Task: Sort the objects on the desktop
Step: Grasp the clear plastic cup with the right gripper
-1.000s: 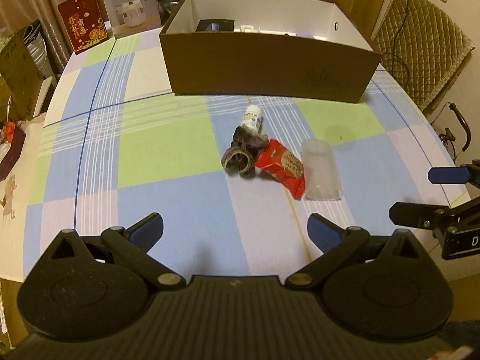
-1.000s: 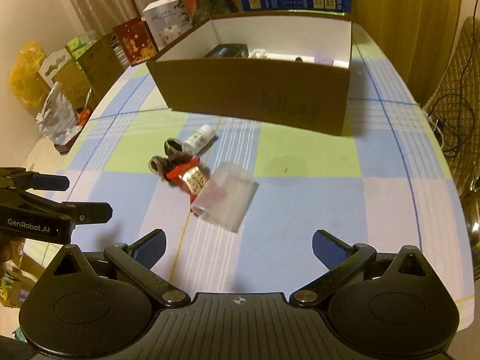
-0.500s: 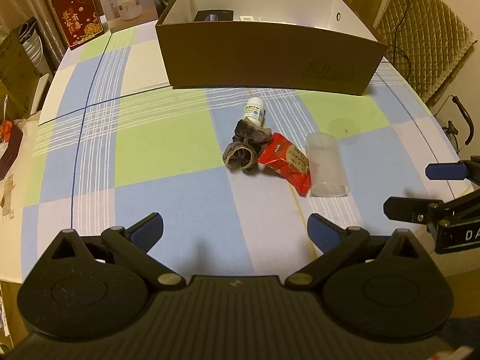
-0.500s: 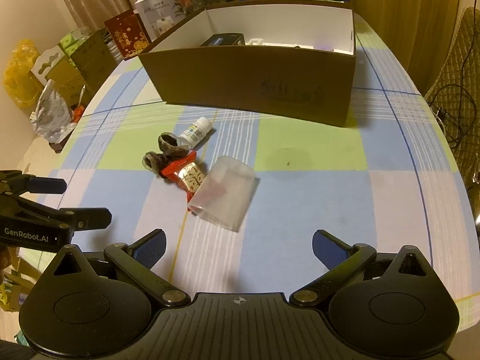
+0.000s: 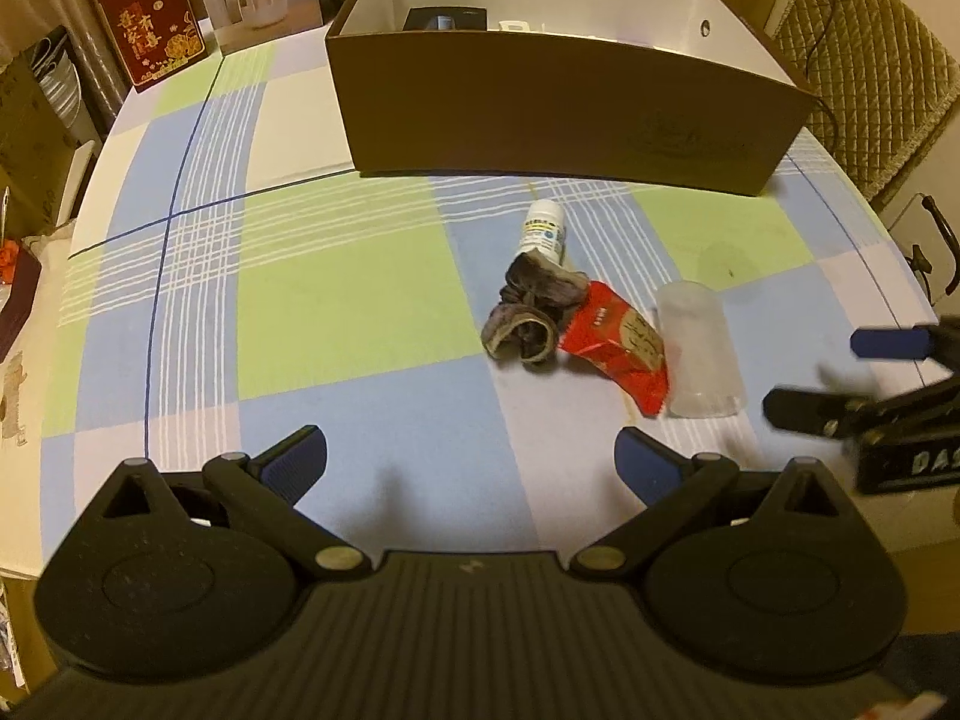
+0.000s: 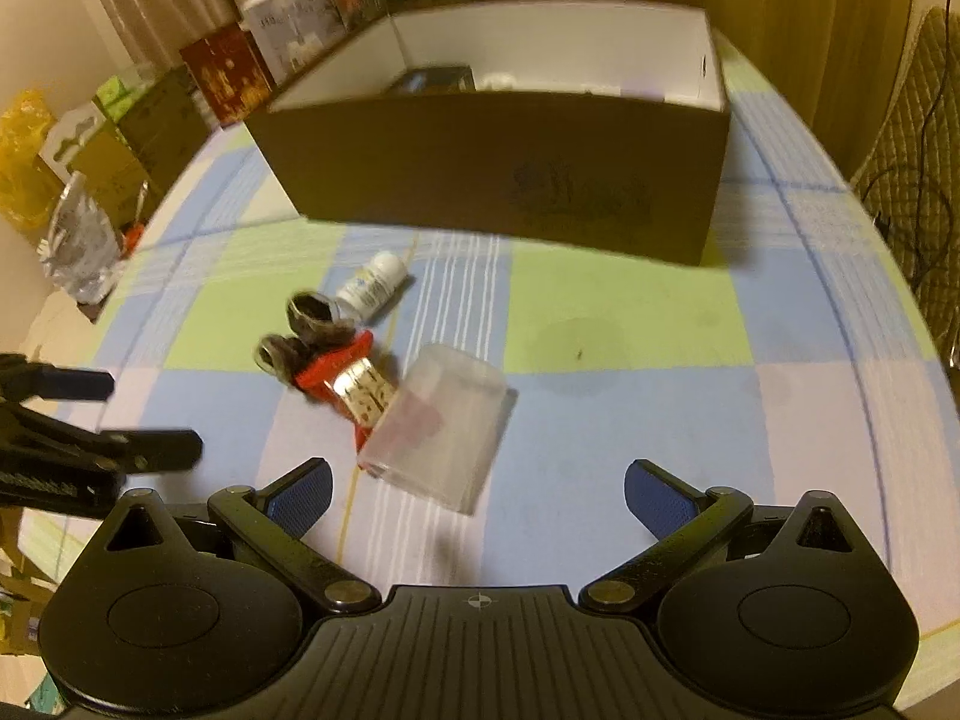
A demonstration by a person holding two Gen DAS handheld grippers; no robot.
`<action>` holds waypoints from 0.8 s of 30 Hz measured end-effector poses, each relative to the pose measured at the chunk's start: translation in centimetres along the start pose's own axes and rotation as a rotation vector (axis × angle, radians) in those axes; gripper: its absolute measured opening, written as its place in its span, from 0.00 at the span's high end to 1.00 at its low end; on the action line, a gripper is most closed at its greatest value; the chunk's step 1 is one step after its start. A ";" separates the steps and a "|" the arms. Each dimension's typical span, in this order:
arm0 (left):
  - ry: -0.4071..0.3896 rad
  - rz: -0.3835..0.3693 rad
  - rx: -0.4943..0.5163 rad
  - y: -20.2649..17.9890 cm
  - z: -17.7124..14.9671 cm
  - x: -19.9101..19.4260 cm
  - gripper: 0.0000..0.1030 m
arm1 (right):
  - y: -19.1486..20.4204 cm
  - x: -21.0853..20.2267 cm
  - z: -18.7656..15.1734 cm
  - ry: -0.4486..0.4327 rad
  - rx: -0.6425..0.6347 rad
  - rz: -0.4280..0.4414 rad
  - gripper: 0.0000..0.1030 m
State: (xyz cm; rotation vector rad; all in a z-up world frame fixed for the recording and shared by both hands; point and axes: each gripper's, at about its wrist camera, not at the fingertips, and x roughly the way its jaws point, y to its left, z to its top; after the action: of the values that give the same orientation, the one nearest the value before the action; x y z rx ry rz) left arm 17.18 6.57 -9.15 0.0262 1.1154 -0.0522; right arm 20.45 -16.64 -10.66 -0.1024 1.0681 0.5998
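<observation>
Both grippers were spread wide with nothing in them. The left gripper (image 5: 471, 456) hung over a bare blue patch of the checked tablecloth (image 5: 336, 288), blue pads far apart, touching nothing. The right gripper (image 6: 477, 489) was just as wide, and its fingers sat on either side of the near end of the clear plastic cup (image 6: 441, 426), which was lying on its side. Couldn't tell if a pad was actually touching it; looked like not.

The little pile sat mid-table in front of the brown cardboard box (image 5: 570, 114). A small white pill bottle (image 5: 543, 231) lay on its side, closest to the box. A dark scrunched-up hair tie (image 5: 531, 315) was right up against the bottle's bottom end, and a red foil snack packet (image 5: 618, 348) was wedged between the scrunchie and the cup, with one end poking under or into the cup. In the right wrist view you could see red through the cup wall.

The box was open on top with a white inside, and a few things were already in there at the back, a dark boxy item (image 5: 444, 18) among them; the rest were too small to make out. From the left camera, the right gripper showed at the right edge, blurred.
</observation>
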 end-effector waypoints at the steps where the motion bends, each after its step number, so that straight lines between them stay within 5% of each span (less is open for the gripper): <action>1: 0.004 0.001 -0.002 0.2 0.1 0.3 0.02 | 0.1 0.5 0.0 0.009 0.001 0.002 0.02; 10: 0.024 0.008 -0.004 1.9 1.1 1.7 0.02 | 0.8 3.1 1.1 0.003 -0.022 -0.033 0.03; 15: 0.028 -0.010 0.003 2.2 1.9 2.3 0.02 | 1.3 4.7 1.3 0.002 -0.048 -0.036 0.12; 17: 0.027 -0.021 0.010 2.1 2.2 2.6 0.02 | 1.4 5.3 1.3 0.005 -0.056 -0.041 0.17; 21: 0.025 -0.060 0.026 1.7 2.9 3.1 0.04 | 0.9 6.0 0.9 0.025 -0.064 -0.107 0.44; 24: 0.023 -0.090 0.029 1.5 3.5 3.5 0.05 | -0.3 5.8 0.4 0.013 -0.046 -0.147 0.49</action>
State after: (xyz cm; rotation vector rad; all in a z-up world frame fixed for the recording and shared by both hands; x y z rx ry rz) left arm 21.97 7.76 -10.78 0.0030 1.1389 -0.1491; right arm 22.87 -14.34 -15.47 -0.2233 1.0500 0.4915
